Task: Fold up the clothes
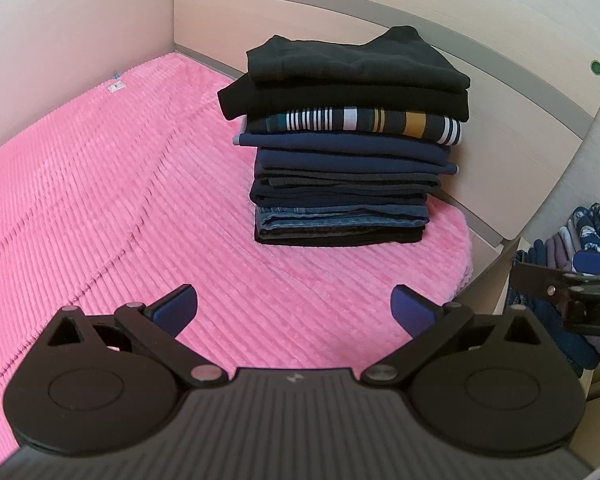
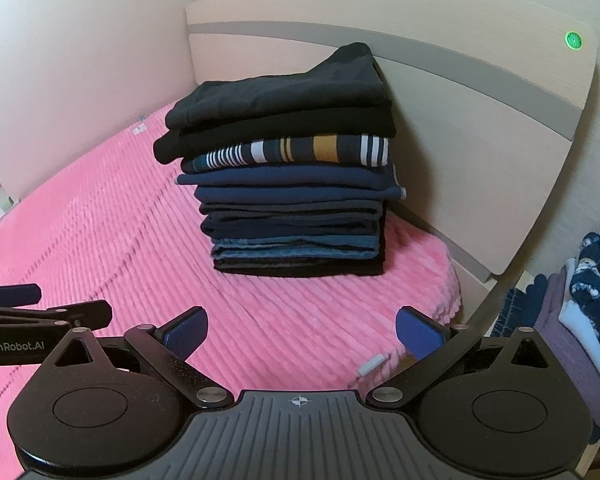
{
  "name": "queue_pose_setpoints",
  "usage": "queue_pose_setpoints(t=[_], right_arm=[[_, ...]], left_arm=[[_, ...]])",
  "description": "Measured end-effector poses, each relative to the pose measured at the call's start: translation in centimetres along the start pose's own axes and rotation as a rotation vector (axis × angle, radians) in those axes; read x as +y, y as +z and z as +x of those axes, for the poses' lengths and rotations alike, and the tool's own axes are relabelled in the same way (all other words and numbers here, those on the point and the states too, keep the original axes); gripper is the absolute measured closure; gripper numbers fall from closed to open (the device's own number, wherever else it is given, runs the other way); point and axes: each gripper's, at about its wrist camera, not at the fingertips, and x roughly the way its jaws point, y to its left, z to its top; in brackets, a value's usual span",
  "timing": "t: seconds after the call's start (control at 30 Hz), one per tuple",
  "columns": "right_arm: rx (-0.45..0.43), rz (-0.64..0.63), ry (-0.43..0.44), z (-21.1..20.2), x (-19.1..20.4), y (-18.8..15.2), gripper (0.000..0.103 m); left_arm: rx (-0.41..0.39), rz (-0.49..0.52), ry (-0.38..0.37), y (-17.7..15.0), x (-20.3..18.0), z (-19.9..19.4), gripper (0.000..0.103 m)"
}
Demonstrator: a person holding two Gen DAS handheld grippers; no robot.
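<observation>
**Folded stack on bed, both hand-held grippers empty**

- Stack of folded clothes (image 1: pixel 348 144) sits on the pink ribbed blanket (image 1: pixel 120 184) at the bed's far right corner, close to the pale wood headboard (image 1: pixel 500 92). Cannot tell whether it touches the board.
- Stack makeup, top down: two black garments (image 2: pixel 284 96), top one slightly rumpled with a raised corner at the back; one striped piece (image 2: pixel 300 150) in navy, white and mustard; several navy and dark grey layers; blue denim (image 2: pixel 292 250); a black item at the base.
- Upper black layers overhang the lower ones toward the left. Edges otherwise roughly aligned, stack upright.
- Left hand-held gripper (image 1: pixel 294 310): jaws spread wide, blue pads (image 1: pixel 176 308) clear, nothing between them. Hovers over the blanket, near side of the stack.
- Right hand-held gripper (image 2: pixel 302 330): jaws also wide apart, empty, above the blanket just beside the left one; each shows at the edge of the other's view.
- Unfolded clothes pile (image 2: pixel 580 312) beyond the bed's right edge: navy patterned, purple and light blue fabric.
- Green round sticker (image 2: pixel 573 41) on the headboard, upper right.
</observation>
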Motion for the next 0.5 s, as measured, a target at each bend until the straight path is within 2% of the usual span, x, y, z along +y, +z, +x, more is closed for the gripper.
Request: queue_pose_setpoints(t=[0.5], right_arm=[[-0.01, 0.008, -0.029, -0.09, -0.35, 0.05, 0.001]], left_arm=[[-0.008, 0.024, 0.016, 0.05, -0.5, 0.2, 0.002]])
